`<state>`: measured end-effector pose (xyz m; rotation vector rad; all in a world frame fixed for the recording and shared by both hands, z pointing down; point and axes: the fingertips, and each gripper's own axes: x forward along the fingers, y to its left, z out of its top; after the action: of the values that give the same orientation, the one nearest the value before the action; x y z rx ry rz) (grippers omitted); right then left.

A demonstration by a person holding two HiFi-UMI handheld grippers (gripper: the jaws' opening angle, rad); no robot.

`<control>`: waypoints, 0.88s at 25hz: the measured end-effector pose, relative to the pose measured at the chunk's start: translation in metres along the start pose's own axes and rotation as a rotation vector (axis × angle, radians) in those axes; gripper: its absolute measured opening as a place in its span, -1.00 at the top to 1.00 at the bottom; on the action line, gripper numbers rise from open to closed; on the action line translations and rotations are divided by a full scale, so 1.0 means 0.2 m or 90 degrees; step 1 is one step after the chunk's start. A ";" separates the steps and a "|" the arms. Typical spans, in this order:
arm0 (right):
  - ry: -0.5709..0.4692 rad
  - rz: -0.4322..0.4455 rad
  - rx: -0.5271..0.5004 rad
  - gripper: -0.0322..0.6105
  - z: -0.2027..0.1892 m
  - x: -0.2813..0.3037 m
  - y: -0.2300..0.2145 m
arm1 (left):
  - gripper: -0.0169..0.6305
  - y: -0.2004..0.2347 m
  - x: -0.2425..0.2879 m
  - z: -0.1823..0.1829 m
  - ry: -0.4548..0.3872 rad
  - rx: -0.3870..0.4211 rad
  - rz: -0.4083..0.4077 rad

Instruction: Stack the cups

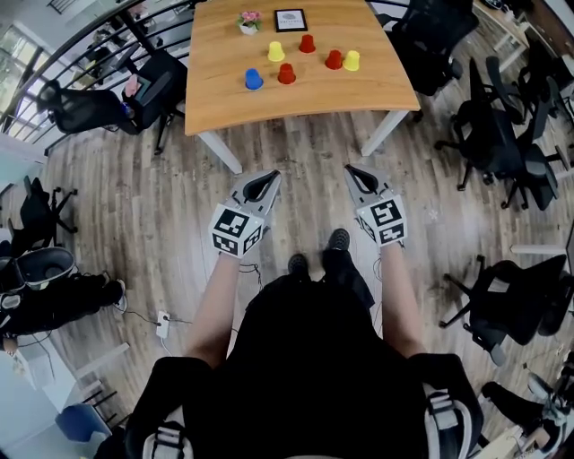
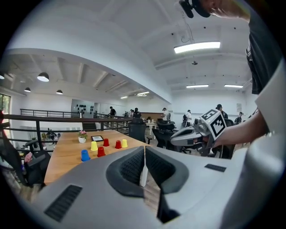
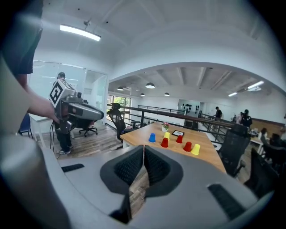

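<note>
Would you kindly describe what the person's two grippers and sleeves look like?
Both the left gripper and right gripper are pale grey, wedge-shaped shells with dark ribbed pads. Each carries a white cube with black square markers. The person wears a black short-sleeved top.

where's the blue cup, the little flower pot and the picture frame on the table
blue cup [image 1: 254, 80], head view, centre of the cup
flower pot [image 1: 248, 29], head view, on the white pot under the pink flowers
picture frame [image 1: 291, 20], head view, middle of the framed sheet
</note>
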<state>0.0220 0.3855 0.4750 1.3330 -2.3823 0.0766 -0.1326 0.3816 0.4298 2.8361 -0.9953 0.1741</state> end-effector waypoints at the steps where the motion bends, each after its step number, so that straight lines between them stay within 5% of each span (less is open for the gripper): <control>1: -0.002 0.003 -0.001 0.84 0.01 0.00 0.00 | 0.88 0.00 0.00 0.00 -0.001 0.001 0.001; 9: -0.042 0.011 0.002 0.50 0.07 0.01 0.00 | 0.61 0.01 0.00 0.00 -0.005 -0.011 -0.004; 16: -0.073 -0.019 0.008 0.01 0.12 0.00 -0.06 | 0.33 0.03 0.01 0.00 -0.014 -0.010 0.013; 22: -0.093 -0.025 0.019 -0.12 0.11 0.00 -0.08 | 0.19 0.06 0.01 0.01 -0.018 -0.015 0.020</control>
<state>0.0271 0.3712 0.4520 1.4431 -2.4824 0.0030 -0.1381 0.3699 0.4297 2.8107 -1.0413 0.1254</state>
